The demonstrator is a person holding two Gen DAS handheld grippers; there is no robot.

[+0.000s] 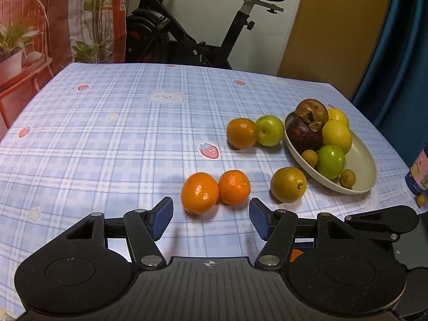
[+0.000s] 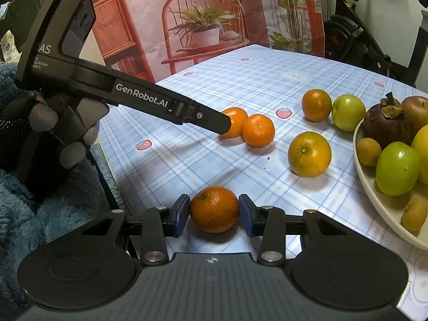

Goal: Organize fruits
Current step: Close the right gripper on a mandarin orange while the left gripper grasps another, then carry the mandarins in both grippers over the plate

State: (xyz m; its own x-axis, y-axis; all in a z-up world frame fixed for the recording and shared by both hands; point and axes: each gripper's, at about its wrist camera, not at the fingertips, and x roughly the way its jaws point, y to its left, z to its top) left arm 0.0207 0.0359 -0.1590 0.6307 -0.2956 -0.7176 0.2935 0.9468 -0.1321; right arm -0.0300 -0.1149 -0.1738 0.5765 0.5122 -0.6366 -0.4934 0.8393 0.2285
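Note:
My left gripper [image 1: 210, 218] is open and empty, just in front of two tangerines [image 1: 199, 196] [image 1: 234, 187] lying side by side on the table. My right gripper [image 2: 214, 215] is shut on a tangerine [image 2: 214, 209] near the table's front edge. A white bowl [image 1: 363, 165] at the right holds two mangosteens, yellow lemons, a green fruit and small longans. Outside the bowl lie a yellowish orange [image 1: 288, 185], another tangerine [image 1: 241, 133] and a green fruit [image 1: 269, 131]. The left gripper's body [image 2: 171, 107] also shows in the right wrist view.
The table has a blue plaid cloth [image 1: 107, 139]. A dark bottle [image 1: 417, 176] stands at the right edge with a small fruit beside it. An exercise bike [image 1: 203, 26] stands behind the table.

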